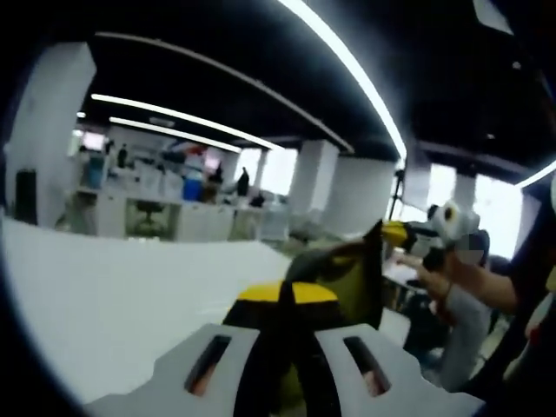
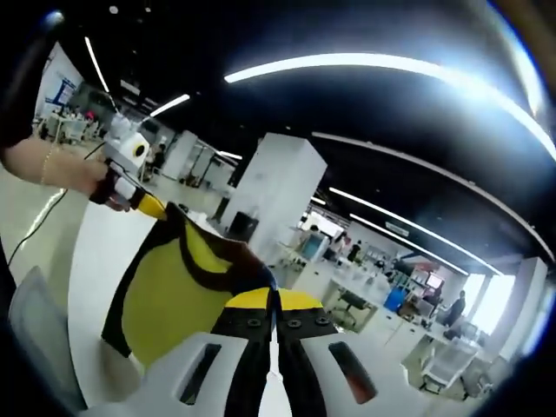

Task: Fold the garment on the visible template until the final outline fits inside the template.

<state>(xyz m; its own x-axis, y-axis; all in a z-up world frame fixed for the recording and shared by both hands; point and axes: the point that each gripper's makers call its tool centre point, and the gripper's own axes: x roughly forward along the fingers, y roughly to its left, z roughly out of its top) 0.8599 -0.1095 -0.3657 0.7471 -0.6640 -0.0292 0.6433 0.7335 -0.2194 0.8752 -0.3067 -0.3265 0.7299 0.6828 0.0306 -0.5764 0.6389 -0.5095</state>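
Observation:
A yellow-green garment with black trim (image 2: pixel 169 291) hangs stretched in the air between both grippers, above a white table (image 1: pixel 104 295). In the left gripper view my left gripper (image 1: pixel 287 294) is shut on one edge of the garment (image 1: pixel 347 278). To its right, a hand holds my right gripper (image 1: pixel 393 233), whose yellow tip pinches another corner. In the right gripper view my right gripper (image 2: pixel 272 300) is shut on the cloth, and my left gripper (image 2: pixel 152 207), held by a hand at the upper left, pinches the far corner. The table (image 2: pixel 95 252) lies beneath.
A person (image 1: pixel 486 295) stands at the table's right side in the left gripper view. A grey chair back (image 2: pixel 35 339) is near the table edge. Office desks, white pillars (image 2: pixel 278 187) and distant people fill the background under long ceiling lights.

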